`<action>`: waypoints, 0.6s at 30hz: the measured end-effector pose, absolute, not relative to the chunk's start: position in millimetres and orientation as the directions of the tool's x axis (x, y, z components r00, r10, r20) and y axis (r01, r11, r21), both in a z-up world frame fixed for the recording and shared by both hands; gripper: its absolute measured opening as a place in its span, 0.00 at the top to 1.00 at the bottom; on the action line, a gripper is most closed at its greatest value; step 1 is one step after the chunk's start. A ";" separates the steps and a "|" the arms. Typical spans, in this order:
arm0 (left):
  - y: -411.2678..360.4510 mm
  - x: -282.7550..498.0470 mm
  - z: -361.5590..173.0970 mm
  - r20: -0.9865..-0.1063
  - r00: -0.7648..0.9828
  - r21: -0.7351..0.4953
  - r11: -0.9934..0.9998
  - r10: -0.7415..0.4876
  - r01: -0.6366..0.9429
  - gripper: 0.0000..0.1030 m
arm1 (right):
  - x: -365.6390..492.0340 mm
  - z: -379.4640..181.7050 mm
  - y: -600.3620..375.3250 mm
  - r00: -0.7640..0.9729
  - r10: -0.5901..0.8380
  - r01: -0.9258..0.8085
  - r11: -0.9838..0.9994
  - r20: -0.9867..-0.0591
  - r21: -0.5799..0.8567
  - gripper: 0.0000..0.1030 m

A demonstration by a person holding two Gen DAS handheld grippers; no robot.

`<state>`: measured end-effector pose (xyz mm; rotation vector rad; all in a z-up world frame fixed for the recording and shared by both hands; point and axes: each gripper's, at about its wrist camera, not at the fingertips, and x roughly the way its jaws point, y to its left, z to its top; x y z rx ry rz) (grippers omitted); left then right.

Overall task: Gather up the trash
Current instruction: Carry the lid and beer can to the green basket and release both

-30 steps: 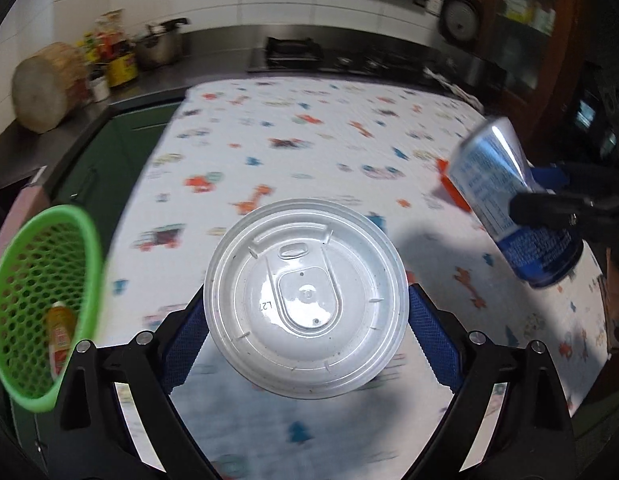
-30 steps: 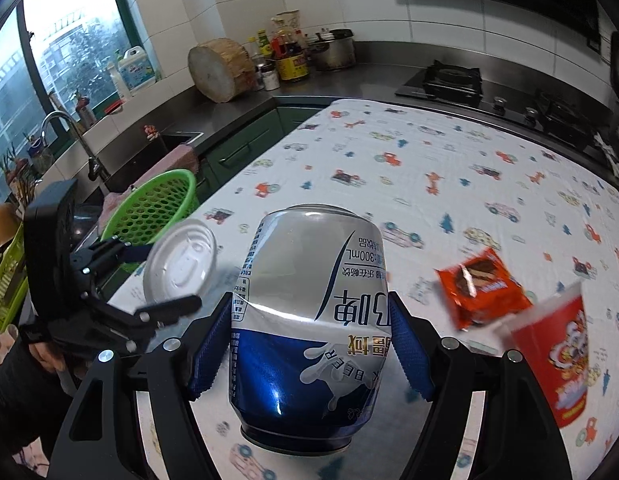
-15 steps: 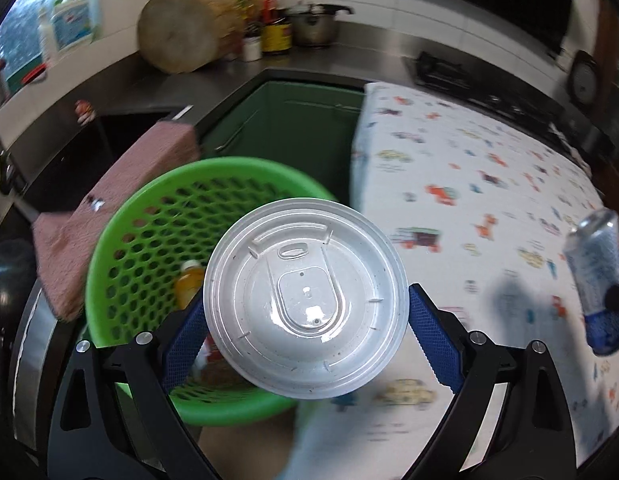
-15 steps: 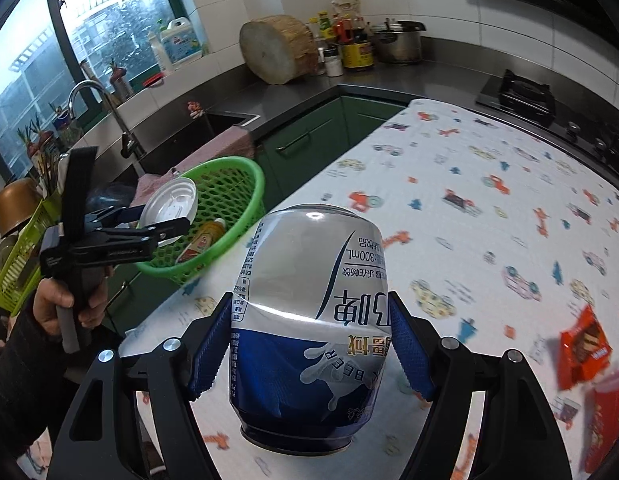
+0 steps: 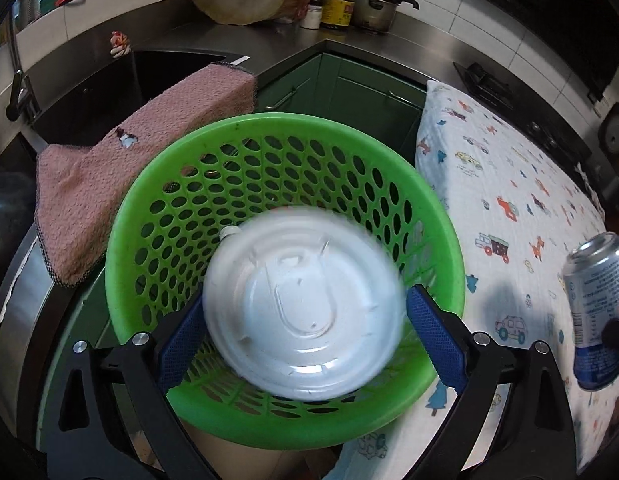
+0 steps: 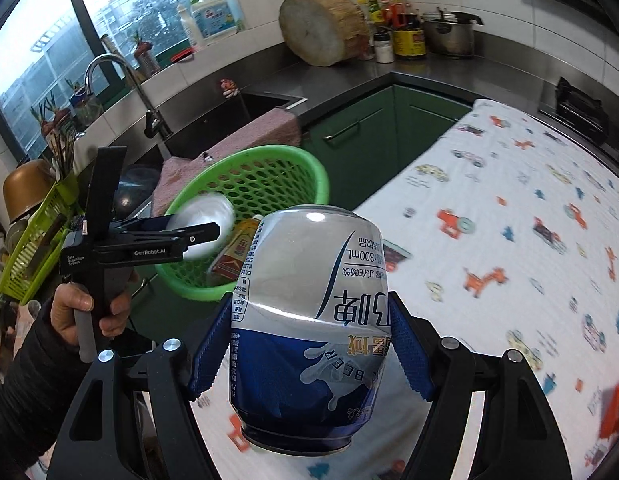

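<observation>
A green mesh basket [image 5: 269, 136] sits off the table's left edge and also shows in the right wrist view [image 6: 269, 164]. My left gripper [image 5: 305, 316] is over it, and the white plastic lid [image 5: 303, 304] between its blue pads looks blurred and rotated, as if slipping loose. The lid also shows blurred in the right wrist view [image 6: 203, 220]. My right gripper [image 6: 309, 344] is shut on a dented silver-and-blue beer can [image 6: 309, 320], held above the table right of the basket. A small bottle and packet [image 6: 235, 252] lie in the basket.
A pink towel [image 5: 129, 160] hangs over the sink edge behind the basket. The table has a white patterned cloth [image 6: 509, 240]. An orange snack wrapper [image 6: 617, 404] lies at the right edge. A faucet [image 6: 121, 88], wood block and pots line the counter.
Both grippers swung left from the table to the basket. The lid, sharp and steady between the left pads before, is now blurred and turned over the basket. The can stays gripped.
</observation>
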<state>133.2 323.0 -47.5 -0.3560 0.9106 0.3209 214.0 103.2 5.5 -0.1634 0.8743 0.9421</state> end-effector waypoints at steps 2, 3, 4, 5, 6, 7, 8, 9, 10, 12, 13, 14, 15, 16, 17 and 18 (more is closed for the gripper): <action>326.9 128.9 -46.3 -0.804 0.584 -0.174 0.892 0.117 -0.417 0.06 | 214.1 5.6 115.5 0.272 0.641 -0.770 0.592 -0.718 0.237 0.31; 329.4 126.1 -45.2 -0.801 0.587 -0.178 0.890 0.117 -0.420 0.06 | 214.5 5.7 119.1 0.269 0.642 -0.773 0.588 -0.718 0.237 0.31; 331.9 123.4 -43.9 -0.799 0.588 -0.178 0.888 0.122 -0.425 0.06 | 215.0 6.0 123.9 0.266 0.644 -0.776 0.584 -0.717 0.236 0.31; 334.2 120.1 -42.1 -0.796 0.591 -0.177 0.885 0.128 -0.430 0.06 | 216.0 6.3 130.4 0.261 0.646 -0.780 0.579 -0.717 0.238 0.31; 336.6 118.0 -40.7 -0.793 0.595 -0.179 0.883 0.131 -0.433 0.06 | 216.5 6.5 136.0 0.258 0.649 -0.782 0.575 -0.716 0.239 0.31; 338.6 114.8 -39.0 -0.789 0.600 -0.184 0.880 0.133 -0.437 0.06 | 217.5 6.7 142.1 0.254 0.653 -0.786 0.570 -0.714 0.242 0.31; 340.7 112.6 -37.6 -0.786 0.604 -0.187 0.878 0.135 -0.440 0.06 | 218.6 6.8 149.7 0.249 0.657 -0.789 0.563 -0.712 0.244 0.31; 342.5 108.3 -35.4 -0.781 0.609 -0.190 0.875 0.140 -0.444 0.06 | 219.7 6.4 154.2 0.245 0.659 -0.791 0.560 -0.711 0.246 0.31; 344.1 104.1 -33.5 -0.775 0.614 -0.192 0.873 0.145 -0.449 0.06 | 220.9 5.8 163.3 0.241 0.661 -0.794 0.555 -0.711 0.247 0.31; 347.1 96.8 -31.4 -0.771 0.618 -0.194 0.867 0.154 -0.458 0.06 | 222.6 4.3 175.1 0.237 0.661 -0.798 0.551 -0.712 0.245 0.31; 348.4 93.5 -30.8 -0.769 0.620 -0.196 0.865 0.157 -0.463 0.06 | 222.9 3.9 180.0 0.235 0.661 -0.800 0.548 -0.713 0.244 0.31; 349.8 90.8 -30.4 -0.768 0.621 -0.198 0.862 0.159 -0.466 0.06 | 223.7 3.4 189.5 0.230 0.661 -0.803 0.544 -0.714 0.245 0.31; 351.1 87.6 -30.0 -0.766 0.622 -0.202 0.859 0.161 -0.471 0.06 | 224.1 3.0 196.4 0.229 0.662 -0.804 0.542 -0.713 0.245 0.31; 352.5 84.5 -29.5 -0.765 0.623 -0.207 0.855 0.162 -0.476 0.06 | 224.4 2.5 203.6 0.225 0.665 -0.805 0.538 -0.712 0.248 0.31; 353.7 82.4 -29.4 -0.765 0.624 -0.213 0.851 0.161 -0.480 0.06 | 225.0 2.0 208.6 0.221 0.667 -0.806 0.536 -0.712 0.252 0.31; 355.2 81.0 -29.3 -0.764 0.625 -0.218 0.848 0.159 -0.482 0.06 | 225.1 1.2 214.8 0.220 0.668 -0.805 0.536 -0.711 0.255 0.31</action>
